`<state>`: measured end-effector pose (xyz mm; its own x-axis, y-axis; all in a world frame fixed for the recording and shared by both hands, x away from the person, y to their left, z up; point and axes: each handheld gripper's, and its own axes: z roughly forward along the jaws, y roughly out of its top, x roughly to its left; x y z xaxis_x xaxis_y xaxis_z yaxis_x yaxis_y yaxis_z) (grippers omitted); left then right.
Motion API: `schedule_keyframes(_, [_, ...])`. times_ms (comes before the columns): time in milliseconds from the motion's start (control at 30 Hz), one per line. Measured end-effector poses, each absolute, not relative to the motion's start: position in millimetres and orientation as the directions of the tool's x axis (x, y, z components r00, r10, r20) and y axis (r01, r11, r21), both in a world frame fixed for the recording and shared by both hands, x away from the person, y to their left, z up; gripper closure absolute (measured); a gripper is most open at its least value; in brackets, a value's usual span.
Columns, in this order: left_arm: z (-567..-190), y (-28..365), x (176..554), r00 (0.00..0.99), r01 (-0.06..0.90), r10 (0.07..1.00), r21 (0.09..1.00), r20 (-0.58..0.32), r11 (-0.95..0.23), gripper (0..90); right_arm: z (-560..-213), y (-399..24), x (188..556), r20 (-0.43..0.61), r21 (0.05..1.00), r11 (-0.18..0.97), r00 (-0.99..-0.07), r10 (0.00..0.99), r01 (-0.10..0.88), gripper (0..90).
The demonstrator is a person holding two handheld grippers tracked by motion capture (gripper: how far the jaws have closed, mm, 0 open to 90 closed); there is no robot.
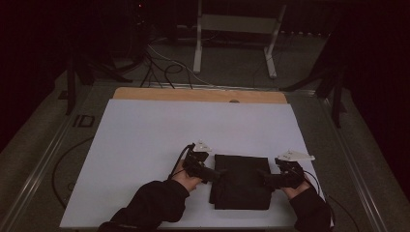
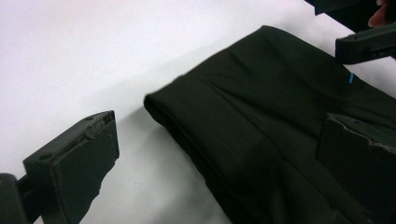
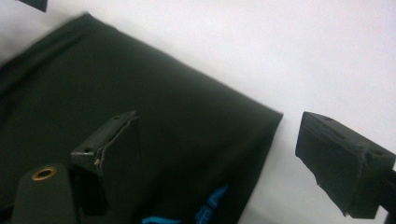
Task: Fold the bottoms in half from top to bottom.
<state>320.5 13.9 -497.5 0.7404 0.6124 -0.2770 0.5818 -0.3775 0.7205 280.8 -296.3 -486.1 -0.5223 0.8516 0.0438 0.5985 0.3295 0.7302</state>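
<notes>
My left gripper (image 1: 216,173) puts its jaw tips over the left edge of the folded black cloth (image 1: 241,181), so that strip of fabric is covered from above; my right gripper (image 1: 269,180) covers the right edge the same way. In the left gripper view, the cloth (image 2: 261,140) runs off the bottom and right borders, and my right gripper (image 2: 366,42) is cut by the top right corner. In the right gripper view, a blue print (image 3: 205,210) on the cloth (image 3: 154,121) is cut by the bottom border and partly behind my jaw; I cannot read it. My sleeves leave the high view at the near edge.
</notes>
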Motion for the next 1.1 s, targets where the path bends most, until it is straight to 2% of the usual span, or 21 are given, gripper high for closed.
schedule_keyframes(600, [-515.1,3.6,322.6,0.706,0.652,0.621,0.656,-0.341,-0.381,0.6,-504.0,-294.1,286.8,0.109,0.663,0.296,-0.48,0.87,0.688,13.6])
schedule_keyframes(667, [-516.4,2.3,322.4,0.699,0.658,0.628,0.652,-0.343,-0.376,6.8,-505.7,-295.0,287.7,0.114,0.652,0.296,-0.476,0.872,0.698,13.9])
schedule_keyframes(933, [-518.7,0.7,321.4,0.695,0.676,0.611,0.635,-0.379,-0.374,20.9,-510.8,-293.9,289.6,0.12,0.611,0.304,-0.465,0.877,0.731,15.4])
schedule_keyframes(1100, [-519.2,-2.9,318.2,0.693,0.672,0.62,0.639,-0.367,-0.374,25.5,-511.7,-293.5,290.1,0.114,0.599,0.307,-0.458,0.882,0.74,17.8])
